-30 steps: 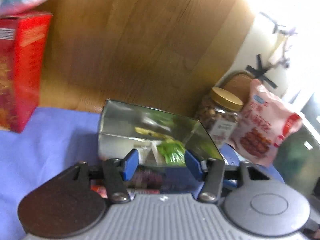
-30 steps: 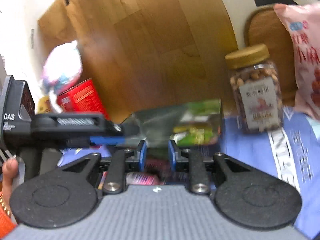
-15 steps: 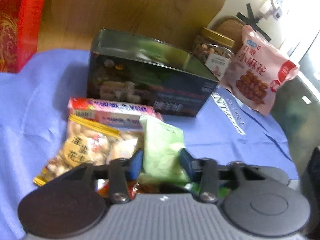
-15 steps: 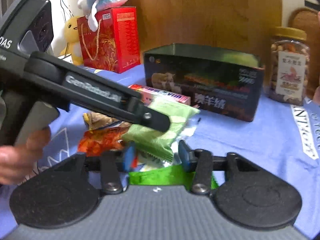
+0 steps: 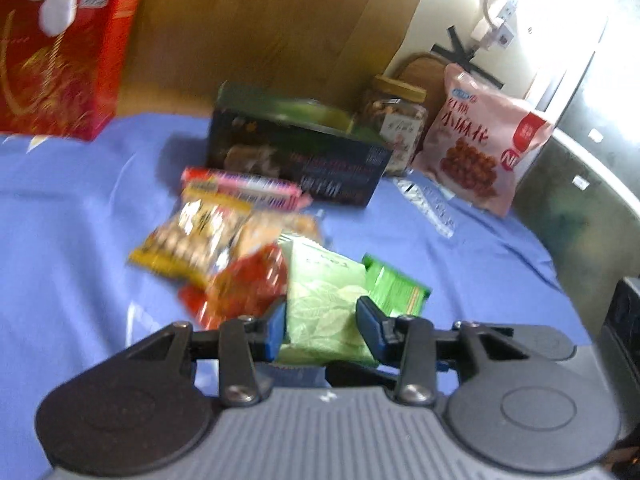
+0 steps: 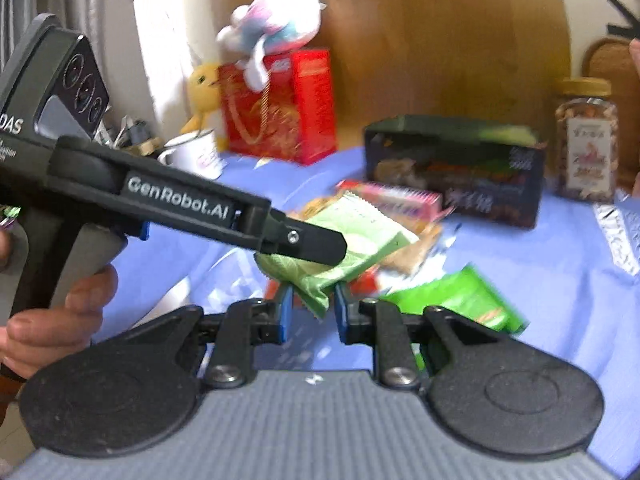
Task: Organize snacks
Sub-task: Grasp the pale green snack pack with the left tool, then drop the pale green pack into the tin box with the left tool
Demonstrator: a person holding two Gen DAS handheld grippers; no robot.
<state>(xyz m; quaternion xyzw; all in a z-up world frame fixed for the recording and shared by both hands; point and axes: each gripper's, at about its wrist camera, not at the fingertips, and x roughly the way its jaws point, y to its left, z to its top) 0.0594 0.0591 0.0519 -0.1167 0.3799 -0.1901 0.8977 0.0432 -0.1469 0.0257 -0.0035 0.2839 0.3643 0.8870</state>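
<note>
My left gripper (image 5: 322,326) is shut on a pale green snack packet (image 5: 326,308) and holds it above the blue cloth. In the right wrist view the same packet (image 6: 360,248) hangs from the left gripper's fingers (image 6: 320,246). My right gripper (image 6: 309,312) stands part open with the packet's lower corner between its jaws; no grip shows. A dark open box (image 5: 296,156) stands at the back of the cloth. In front of it lie a pink bar (image 5: 244,186), a yellow peanut bag (image 5: 192,236), a red packet (image 5: 244,288) and a bright green packet (image 6: 460,300).
A nut jar (image 5: 394,120) and a pink snack bag (image 5: 480,148) stand right of the box. A red gift box (image 6: 280,108) with a plush toy (image 6: 276,28) on it stands at the far left, with a white mug (image 6: 196,156) nearby. A wooden panel rises behind.
Both grippers drew back from the dark box. My left gripper took the pale green packet and lifted it off the pile. My right gripper narrowed around its lower corner.
</note>
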